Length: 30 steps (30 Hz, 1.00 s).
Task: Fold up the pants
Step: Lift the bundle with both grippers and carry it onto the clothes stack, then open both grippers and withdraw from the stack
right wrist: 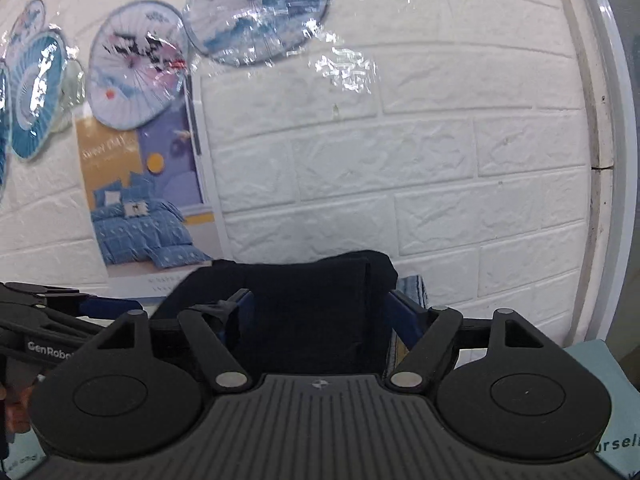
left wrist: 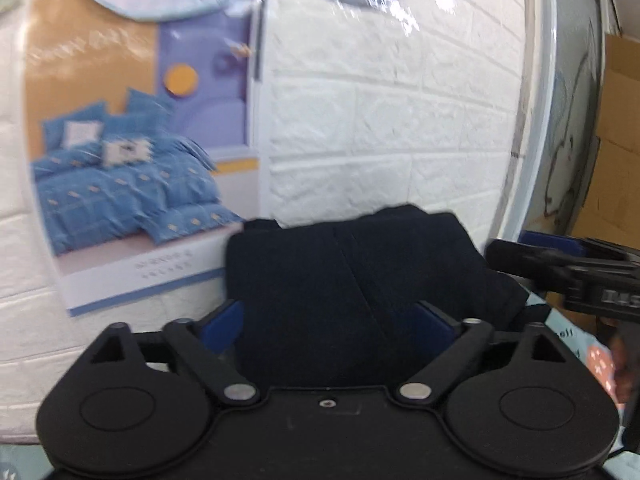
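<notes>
The dark folded pants (left wrist: 340, 288) are flanked by the wide left claw (left wrist: 332, 320); the right claw (right wrist: 320, 316), equally wide, is set around the pants too.

Dark navy pants (left wrist: 344, 292), folded bundle, between blue-padded tongs

surface: light teal printed cover (right wrist: 600, 376), bare patches at 4 o'clock in right wrist view, 3 to 4 o'clock in left wrist view
print: partial lettering, an orange patch with white specks
on it: folded dark navy pants (left wrist: 352, 292), centre of both views, against white brick wall at 12 o'clock
behind pants: striped blue cloth (right wrist: 412, 284), at 3 o'clock of pants, contact unclear
</notes>
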### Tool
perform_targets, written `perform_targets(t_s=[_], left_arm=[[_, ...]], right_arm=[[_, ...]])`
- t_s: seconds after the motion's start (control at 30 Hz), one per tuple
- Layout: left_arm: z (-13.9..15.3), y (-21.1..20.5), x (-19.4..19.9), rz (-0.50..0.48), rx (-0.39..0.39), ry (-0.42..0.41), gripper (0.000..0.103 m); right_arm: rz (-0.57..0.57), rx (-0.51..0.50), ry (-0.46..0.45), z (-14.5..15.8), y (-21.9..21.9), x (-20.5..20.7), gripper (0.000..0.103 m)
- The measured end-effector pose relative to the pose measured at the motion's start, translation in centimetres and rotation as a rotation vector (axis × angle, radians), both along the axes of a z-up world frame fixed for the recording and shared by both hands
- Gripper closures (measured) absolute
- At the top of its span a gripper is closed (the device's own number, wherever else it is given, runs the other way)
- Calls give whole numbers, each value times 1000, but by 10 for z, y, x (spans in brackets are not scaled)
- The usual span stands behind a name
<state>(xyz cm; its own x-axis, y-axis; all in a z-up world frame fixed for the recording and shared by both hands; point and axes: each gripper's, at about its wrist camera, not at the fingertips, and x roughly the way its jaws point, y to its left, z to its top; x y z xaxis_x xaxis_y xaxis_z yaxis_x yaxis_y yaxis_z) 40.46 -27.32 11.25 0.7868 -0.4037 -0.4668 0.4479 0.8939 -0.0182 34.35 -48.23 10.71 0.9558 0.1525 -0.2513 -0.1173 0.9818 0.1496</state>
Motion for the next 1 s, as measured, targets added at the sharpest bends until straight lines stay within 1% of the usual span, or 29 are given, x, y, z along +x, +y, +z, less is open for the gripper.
perform_targets(t_s=[0.13, 0.2, 0.27, 0.33, 0.43, 0.53, 0.63, 0.73, 0.83, 0.9, 1.0], left_arm=[[27, 21, -38, 48, -36, 10, 0], [37, 31, -60, 57, -67, 22, 0], [45, 39, -80, 67, -79, 68, 0], [49, 40, -100, 70, -69, 110, 0], [50, 42, -133, 73, -32, 129, 0], [42, 40, -156, 81, 10, 123, 0], [27, 39, -165, 117, 44, 144, 0], [11, 37, -168, 138, 71, 166, 0], [-3, 35, -169, 156, 92, 176, 0], [-9, 33, -169, 156, 104, 182, 0], [-15, 30, -171, 148, 111, 189, 0]], right_arm=[[4, -83, 17, 38, 3, -51, 0], [15, -114, 43, 53, 5, -74, 0], [17, -138, 89, 65, 8, -92, 0], [29, -140, 139, 74, 10, -109, 0], [54, -90, 191, 80, 12, -130, 0], [57, -63, 245, 72, 16, -143, 0], [60, -94, 301, 52, 23, -148, 0], [54, -138, 364, 29, 30, -149, 0], [51, -154, 415, 8, 34, -149, 0], [51, -159, 441, -2, 37, -149, 0], [47, -159, 458, -8, 39, -148, 0]])
